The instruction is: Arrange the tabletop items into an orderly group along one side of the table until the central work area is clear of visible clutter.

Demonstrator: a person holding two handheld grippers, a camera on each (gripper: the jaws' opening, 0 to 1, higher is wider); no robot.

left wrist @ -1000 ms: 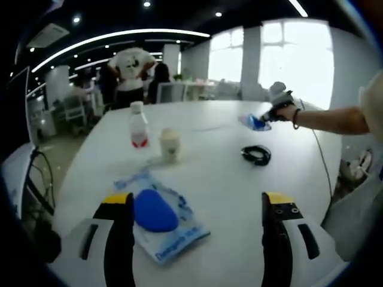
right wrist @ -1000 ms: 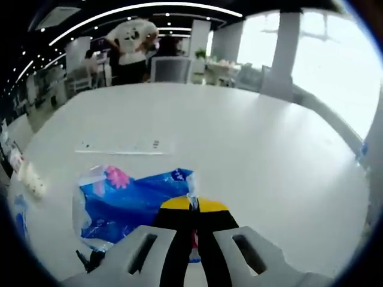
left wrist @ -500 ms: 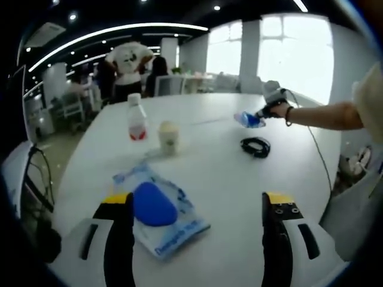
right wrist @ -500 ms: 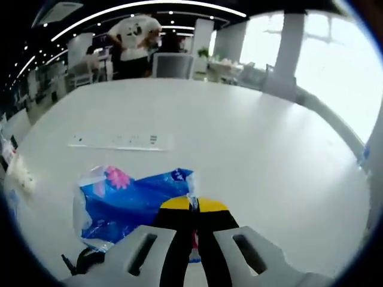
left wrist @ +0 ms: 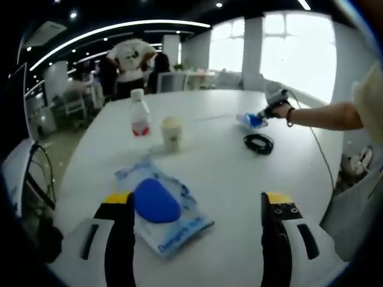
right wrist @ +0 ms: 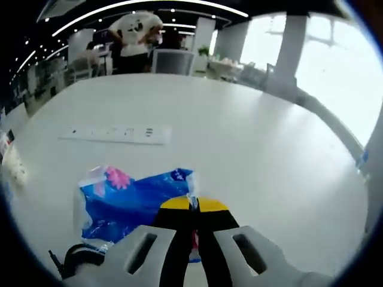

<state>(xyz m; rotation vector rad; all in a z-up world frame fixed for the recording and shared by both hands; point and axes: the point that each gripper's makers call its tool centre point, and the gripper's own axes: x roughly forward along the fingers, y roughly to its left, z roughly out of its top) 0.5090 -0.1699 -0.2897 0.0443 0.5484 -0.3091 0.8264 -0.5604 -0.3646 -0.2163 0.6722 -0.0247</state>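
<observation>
Left gripper view: your left hand-held gripper point(left wrist: 192, 206) is released, jaws spread wide over the white surface point(left wrist: 227, 179). Just inside its left jaw lies a blue packet point(left wrist: 164, 206) with a blue oval object point(left wrist: 155, 201) on top. Farther off stand a clear bottle with a red label point(left wrist: 139, 113) and, just right of it, a paper cup point(left wrist: 171, 133). To the right lies a coiled black cable point(left wrist: 258, 143).

Right gripper view: your right hand-held gripper point(right wrist: 191, 206) is clenched on the edge of a blue tissue pack point(right wrist: 128, 197). A white power strip point(right wrist: 116, 133) lies beyond it.
</observation>
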